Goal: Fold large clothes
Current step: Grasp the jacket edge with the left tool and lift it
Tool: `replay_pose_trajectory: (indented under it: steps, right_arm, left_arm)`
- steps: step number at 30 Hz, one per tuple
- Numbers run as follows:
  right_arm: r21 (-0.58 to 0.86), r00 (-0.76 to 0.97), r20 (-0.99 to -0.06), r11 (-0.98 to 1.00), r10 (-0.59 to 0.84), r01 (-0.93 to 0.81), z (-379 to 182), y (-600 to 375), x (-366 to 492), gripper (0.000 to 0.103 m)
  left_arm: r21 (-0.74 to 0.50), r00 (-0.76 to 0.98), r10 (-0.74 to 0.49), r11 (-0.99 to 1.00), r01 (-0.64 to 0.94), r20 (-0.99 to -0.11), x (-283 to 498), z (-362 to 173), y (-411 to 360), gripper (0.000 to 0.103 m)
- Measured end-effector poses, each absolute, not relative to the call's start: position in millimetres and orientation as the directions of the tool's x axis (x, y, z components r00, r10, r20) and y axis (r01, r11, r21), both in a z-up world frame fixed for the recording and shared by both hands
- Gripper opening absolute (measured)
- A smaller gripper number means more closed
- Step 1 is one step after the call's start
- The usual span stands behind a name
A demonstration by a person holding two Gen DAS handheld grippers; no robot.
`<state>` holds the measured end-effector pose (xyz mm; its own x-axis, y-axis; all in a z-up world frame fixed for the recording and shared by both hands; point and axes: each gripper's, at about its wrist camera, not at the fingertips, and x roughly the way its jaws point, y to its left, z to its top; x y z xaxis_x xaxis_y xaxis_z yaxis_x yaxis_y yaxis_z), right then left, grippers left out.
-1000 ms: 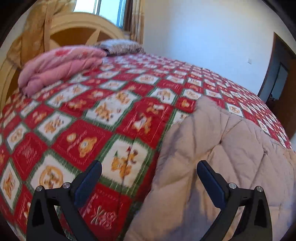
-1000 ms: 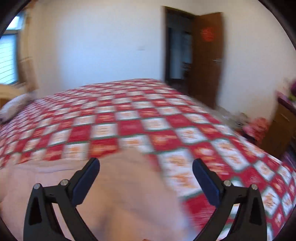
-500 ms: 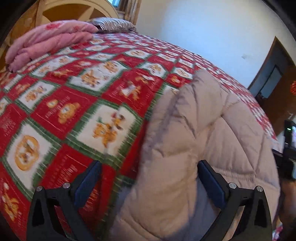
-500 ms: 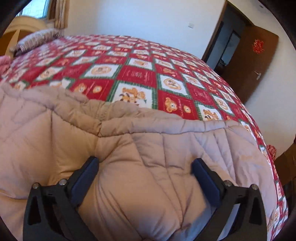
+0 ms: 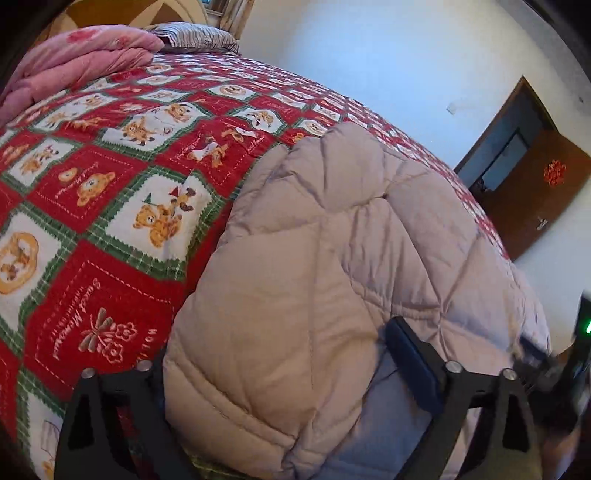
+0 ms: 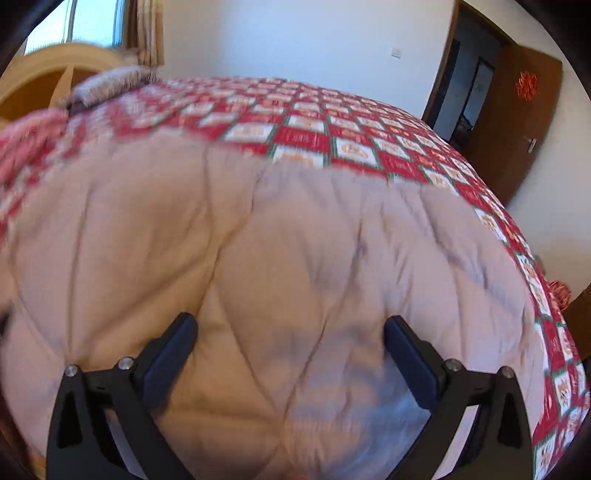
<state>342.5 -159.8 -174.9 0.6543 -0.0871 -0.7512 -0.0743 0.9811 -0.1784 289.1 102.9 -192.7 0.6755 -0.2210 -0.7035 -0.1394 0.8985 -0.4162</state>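
We see the left tool (image 5: pixel 280 362) closing around the coat's (image 5: pixel 332 258) edge; right tool (image 6: pixel 290 354) spread wide over it, gripping nothing.

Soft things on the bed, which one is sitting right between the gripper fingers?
The beige quilted coat, spread over the near edge of the bed. The pink folded blanket and the striped pillow lie far off by the headboard.

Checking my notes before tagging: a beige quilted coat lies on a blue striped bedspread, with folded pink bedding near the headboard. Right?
Not quite. The bedspread is red, white and green checks with bear prints, not blue striped, as the left wrist view shows. The beige quilted coat does lie on it, with folded pink bedding near the headboard.
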Motion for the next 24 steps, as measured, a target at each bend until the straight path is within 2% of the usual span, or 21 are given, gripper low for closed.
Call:
replay_pose_trajectory:
  steps: [5, 9, 14, 17, 20, 22, 23, 24]
  right_arm:
    - [-0.230, 0.698, -0.704, 0.972, -0.134, -0.046, -198, -150, 337, 0.103]
    - [-0.222, 0.677, -0.725, 0.974, -0.128, -0.054, -195, -149, 338, 0.103]
    - [-0.181, 0.695, -0.715, 0.981, -0.080, -0.073, -178, -157, 296, 0.103]
    - [-0.197, 0.707, -0.703, 0.977, -0.084, -0.080, -189, -158, 275, 0.103]
    - [-0.192, 0.722, -0.686, 0.979, -0.088, -0.063, -203, -159, 275, 0.103]
    - [-0.200, 0.726, -0.681, 0.978, -0.096, -0.058, -205, -156, 278, 0.103]
    - [-0.203, 0.725, -0.681, 0.978, -0.100, -0.055, -204, -155, 279, 0.103]
    - [-0.205, 0.726, -0.680, 0.977, -0.102, -0.055, -204, -154, 280, 0.103]
  left_arm:
    - [-0.450, 0.688, -0.243, 0.882, -0.136, -0.684, 283, -192, 106, 0.063]
    - [-0.493, 0.688, -0.276, 0.859, -0.136, -0.671, 280, -192, 113, 0.054]
    - [-0.535, 0.696, -0.304, 0.834, -0.135, -0.651, 274, -195, 119, 0.054]
    - [-0.559, 0.696, -0.313, 0.815, -0.152, -0.646, 275, -197, 120, 0.060]
    - [-0.534, 0.693, -0.301, 0.834, -0.142, -0.655, 275, -194, 114, 0.061]
    - [-0.510, 0.692, -0.294, 0.851, -0.124, -0.659, 272, -191, 110, 0.047]
    - [-0.520, 0.697, -0.306, 0.847, -0.111, -0.648, 269, -189, 111, 0.034]
    - [-0.526, 0.700, -0.317, 0.844, -0.099, -0.640, 267, -187, 112, 0.026]
